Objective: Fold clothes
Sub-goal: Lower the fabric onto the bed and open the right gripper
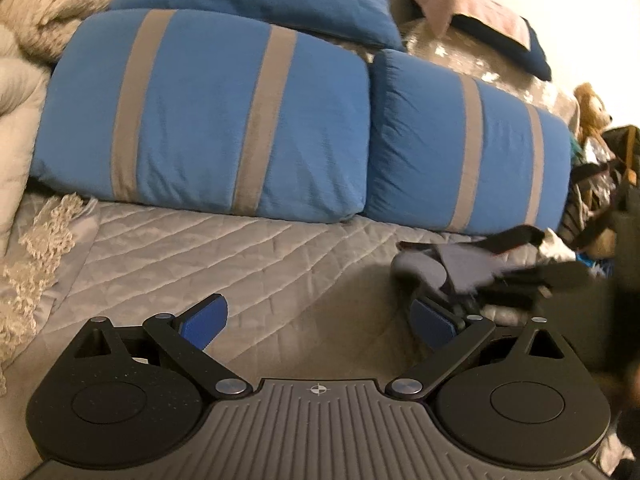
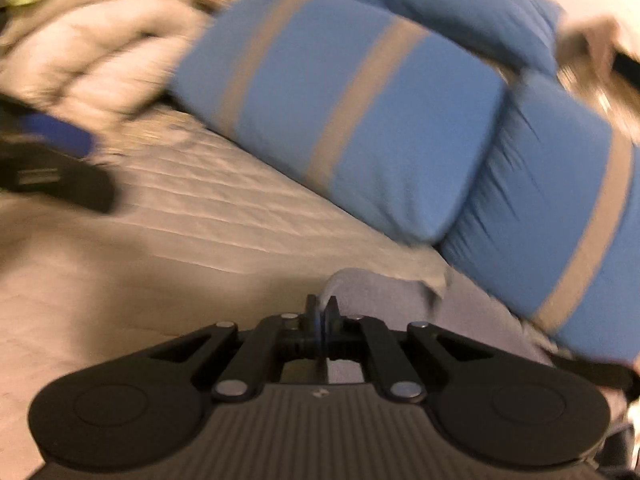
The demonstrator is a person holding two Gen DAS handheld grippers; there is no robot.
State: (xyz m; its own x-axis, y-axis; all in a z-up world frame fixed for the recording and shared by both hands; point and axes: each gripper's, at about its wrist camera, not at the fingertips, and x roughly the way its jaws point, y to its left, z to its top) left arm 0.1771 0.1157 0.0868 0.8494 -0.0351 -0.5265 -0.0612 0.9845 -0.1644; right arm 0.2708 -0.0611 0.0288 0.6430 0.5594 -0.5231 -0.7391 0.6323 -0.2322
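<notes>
A grey garment (image 2: 384, 292) lies on the bed (image 1: 240, 256) below two striped blue pillows (image 1: 200, 116). The right hand-held gripper (image 2: 321, 312) is clenched on the garment's edge. The left hand-held gripper (image 1: 318, 322), fingers spread wide and empty, hovers beside a clothes pile (image 1: 480, 268).

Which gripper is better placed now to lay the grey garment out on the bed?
Right. The right gripper is already shut on the grey garment. The left gripper is open, holding nothing, above the quilt.
</notes>
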